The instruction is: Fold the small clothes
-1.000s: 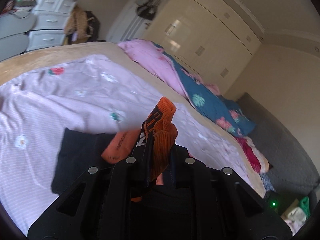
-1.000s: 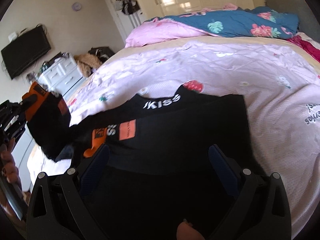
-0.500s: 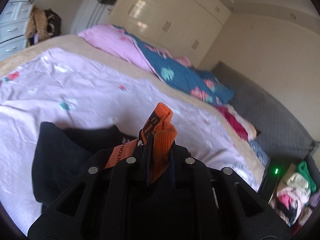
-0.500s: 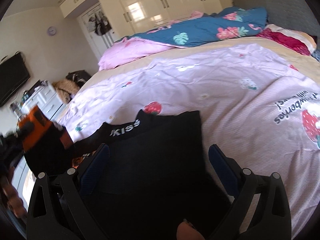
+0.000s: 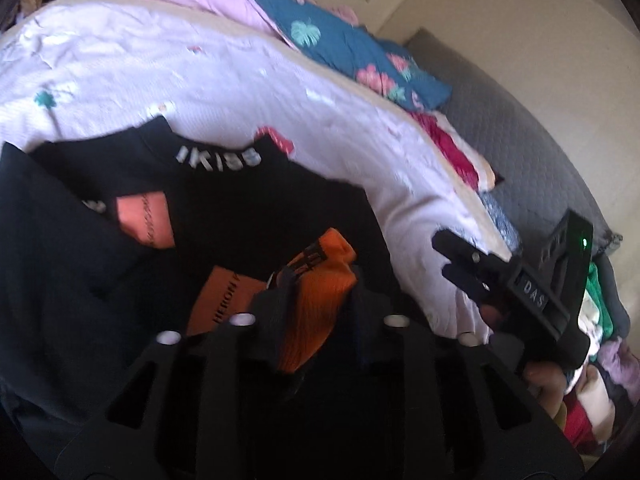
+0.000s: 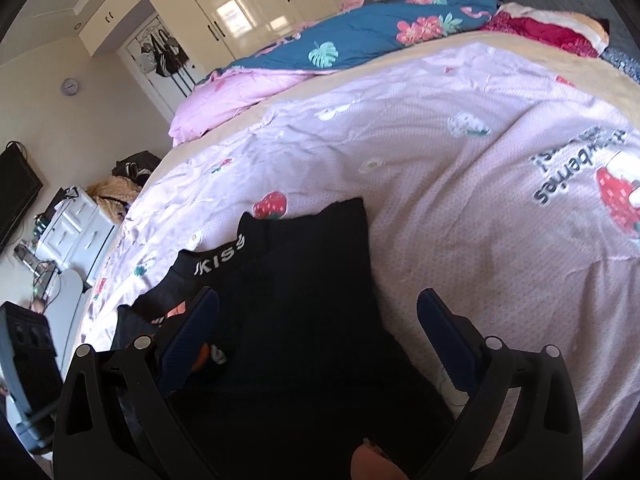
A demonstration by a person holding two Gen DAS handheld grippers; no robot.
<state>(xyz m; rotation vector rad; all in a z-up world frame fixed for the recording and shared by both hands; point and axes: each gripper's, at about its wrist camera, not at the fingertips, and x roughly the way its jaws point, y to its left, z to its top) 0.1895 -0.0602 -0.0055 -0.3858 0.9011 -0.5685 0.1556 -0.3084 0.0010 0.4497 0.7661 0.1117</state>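
Change since earlier: since a second ago the orange cuff has been carried inward by the left gripper, from out past the garment's side to over the black cloth; the right gripper is seen open throughout.

Left wrist view, left gripper (image 5: 316, 300): closed tightly on the orange ribbed cuff (image 5: 320, 280), which is bunched up between the fingers.
Left wrist view, black garment (image 5: 224, 200): laid on the pink strawberry-print bed cover (image 5: 200, 64), collar lettered in white turned toward the far side; one sleeve is seen folded across the body, and orange printed patches (image 5: 146, 222) are shown on it.
Left wrist view, right gripper: seen at the right edge, just past the garment's side, over the bed's edge.
Left wrist view, surroundings: a blue floral quilt (image 5: 340, 44) and pink bedding are piled at the far end of the bed.

Right wrist view, right gripper (image 6: 318, 332): held wide open with nothing between the blue-padded fingers (image 6: 444, 336), low over the near part of the black garment (image 6: 312, 272).
Right wrist view, garment: spread flat on the bed cover (image 6: 440, 168), collar away from the camera.
Right wrist view, surroundings: white drawers (image 6: 80, 228) are seen at the left, cream wardrobes behind.
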